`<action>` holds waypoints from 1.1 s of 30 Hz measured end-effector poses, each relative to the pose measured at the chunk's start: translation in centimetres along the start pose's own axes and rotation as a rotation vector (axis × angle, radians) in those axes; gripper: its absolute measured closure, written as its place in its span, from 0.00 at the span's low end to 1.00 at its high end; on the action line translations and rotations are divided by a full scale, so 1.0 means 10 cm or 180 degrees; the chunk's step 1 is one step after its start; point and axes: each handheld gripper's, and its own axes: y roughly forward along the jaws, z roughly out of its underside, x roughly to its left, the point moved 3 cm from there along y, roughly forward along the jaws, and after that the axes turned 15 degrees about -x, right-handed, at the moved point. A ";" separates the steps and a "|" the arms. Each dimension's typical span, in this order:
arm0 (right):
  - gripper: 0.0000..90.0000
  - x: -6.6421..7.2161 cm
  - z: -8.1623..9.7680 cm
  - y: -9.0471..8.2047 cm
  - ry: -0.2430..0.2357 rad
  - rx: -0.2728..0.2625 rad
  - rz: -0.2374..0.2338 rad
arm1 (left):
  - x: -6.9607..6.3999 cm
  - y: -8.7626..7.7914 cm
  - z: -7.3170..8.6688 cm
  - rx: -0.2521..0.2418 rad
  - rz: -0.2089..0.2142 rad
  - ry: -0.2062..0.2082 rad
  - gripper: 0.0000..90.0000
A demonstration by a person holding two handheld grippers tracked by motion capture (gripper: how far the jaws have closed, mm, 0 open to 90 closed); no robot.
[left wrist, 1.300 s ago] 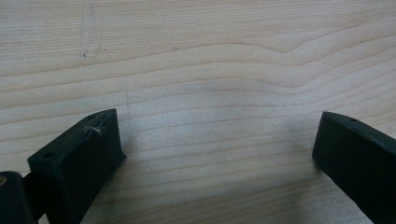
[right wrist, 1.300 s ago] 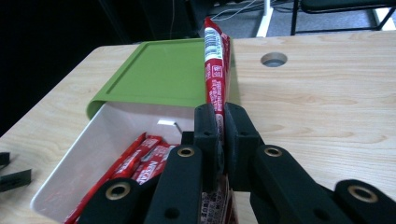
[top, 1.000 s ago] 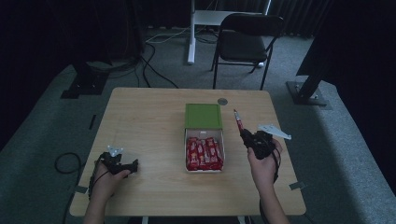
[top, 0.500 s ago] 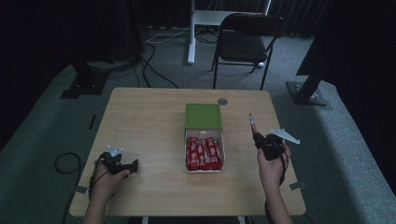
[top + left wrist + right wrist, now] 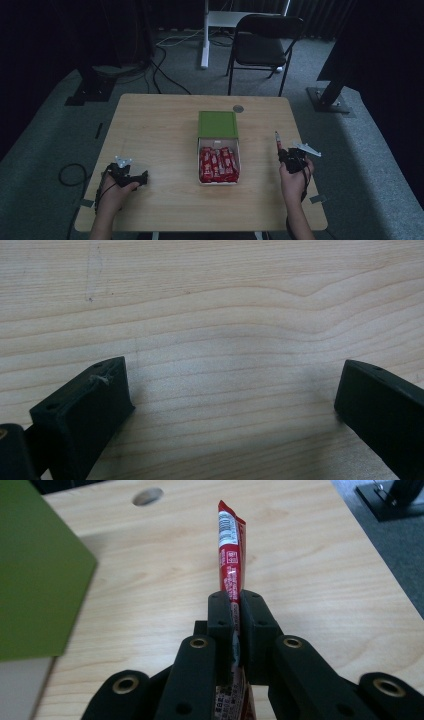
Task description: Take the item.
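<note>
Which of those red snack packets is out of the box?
The red packet pinched in the right gripper, held over the table; the others lie packed in the white box.

Red snack stick (image 5: 231, 550) clamped upright edge-on, white box (image 5: 218, 182) of red packets, green lid (image 5: 217, 123) open

Left gripper (image 5: 131, 175) low, jaws spread, right gripper (image 5: 235, 611) clamped shut
</note>
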 end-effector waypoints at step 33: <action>0.93 -0.28 0.29 0.27 -0.0056 0.0385 0.0159 | 0.00 0.00 0.00 0.0001 0.0000 0.0001 0.02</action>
